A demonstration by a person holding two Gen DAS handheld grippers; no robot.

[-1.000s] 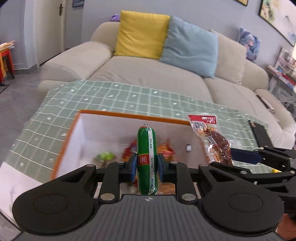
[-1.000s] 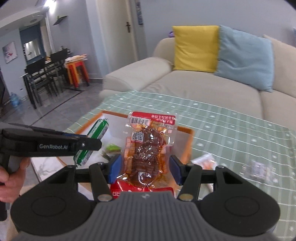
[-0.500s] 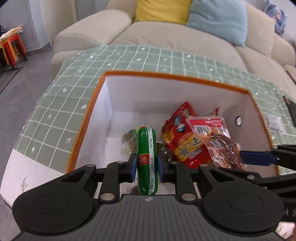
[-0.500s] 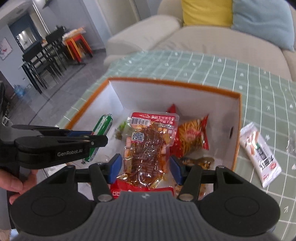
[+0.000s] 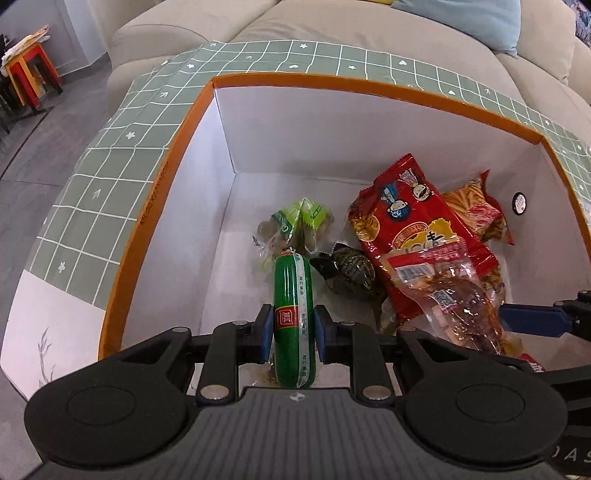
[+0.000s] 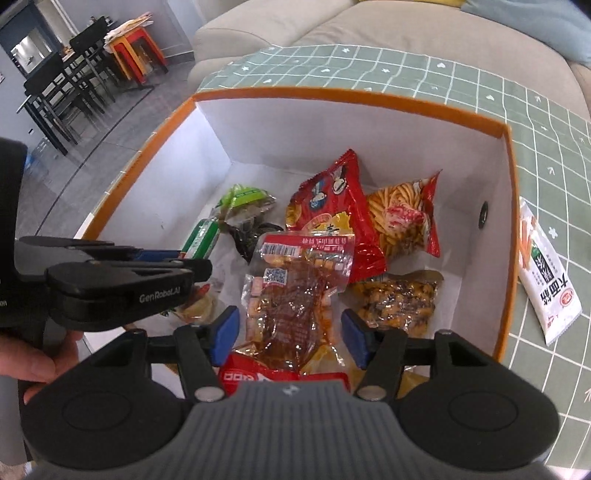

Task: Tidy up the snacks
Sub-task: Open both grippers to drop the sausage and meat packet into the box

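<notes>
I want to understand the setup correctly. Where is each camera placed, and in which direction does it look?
Left wrist: on the left gripper, looking down into the orange-rimmed box; its fingers clamp a green sausage.
Right wrist: on the right gripper, facing the same box; its fingers flank a clear meat packet, and a hand shows.
Both views show the red snack bag.

Beige sofa (image 5: pixel 332 33) behind the bench, which is covered by a green grid-patterned cloth (image 6: pixel 480 74). Left of the sofa: grey tiled floor (image 5: pixel 55 129), a red-and-yellow stool (image 6: pixel 136 48), and black dining chairs (image 6: pixel 55 92).
</notes>
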